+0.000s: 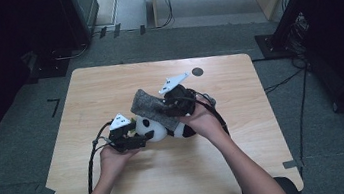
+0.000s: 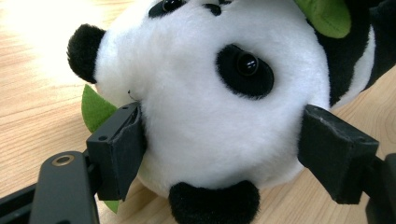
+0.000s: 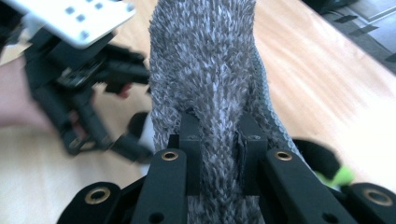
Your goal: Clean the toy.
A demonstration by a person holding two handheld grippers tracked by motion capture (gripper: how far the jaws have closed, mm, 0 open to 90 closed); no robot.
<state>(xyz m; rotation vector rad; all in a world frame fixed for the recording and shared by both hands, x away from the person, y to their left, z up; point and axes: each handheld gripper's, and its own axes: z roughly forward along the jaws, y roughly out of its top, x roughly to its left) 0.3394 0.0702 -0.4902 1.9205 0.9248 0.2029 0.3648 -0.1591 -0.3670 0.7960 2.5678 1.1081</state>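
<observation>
High view is showing a wooden table that is standing on grey carpet, and every place below is being given relative to the panda toy, which is lying near the table's middle, a little toward the person's edge. Draping over the panda's far side and rising away from it is a grey fuzzy cloth, looking like a sock or sleeve. The right gripper is sitting just beyond and to the right of the panda, its jaws pinching narrowly on that cloth; in the right gripper view the cloth is running up between the two black pads. The left gripper is resting just left of the panda, jaws standing wide and clamping the toy's white head; in the left gripper view the head is bulging between the pads. A green leaf is poking out beside the panda's ear.
</observation>
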